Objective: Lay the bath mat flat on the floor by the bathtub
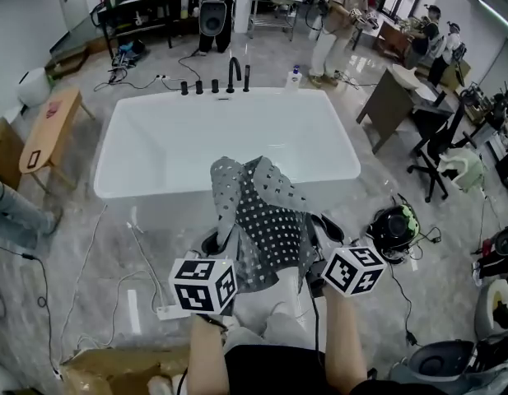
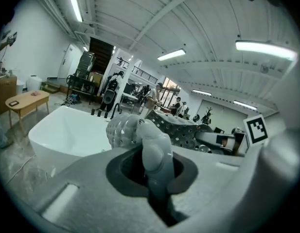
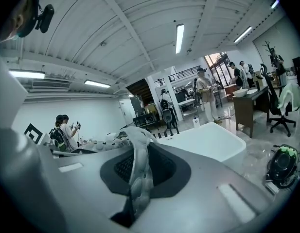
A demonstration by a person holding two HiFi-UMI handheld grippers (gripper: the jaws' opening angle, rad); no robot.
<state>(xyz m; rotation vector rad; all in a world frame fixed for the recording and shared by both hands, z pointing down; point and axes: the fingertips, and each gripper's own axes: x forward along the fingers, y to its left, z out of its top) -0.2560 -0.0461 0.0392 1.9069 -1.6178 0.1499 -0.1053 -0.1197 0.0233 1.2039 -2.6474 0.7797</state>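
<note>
Left claw: clamped on one edge of the bath mat, with a thick fold squeezed between the jaws.
Right claw: closed on the mat's opposite edge, with a thin fold standing up between the jaws.
Mat: hangs in the air between both claws, crumpled and sagging.
Bathtub: at 12 o'clock from the mat, with its near wall just behind it.
Floor: open marble at 9 o'clock of the mat, along the tub.
Done, by my reading: gripped at two edges, close to the tub.
Left: pull it open, lower it, lay it flat, let go.
</note>
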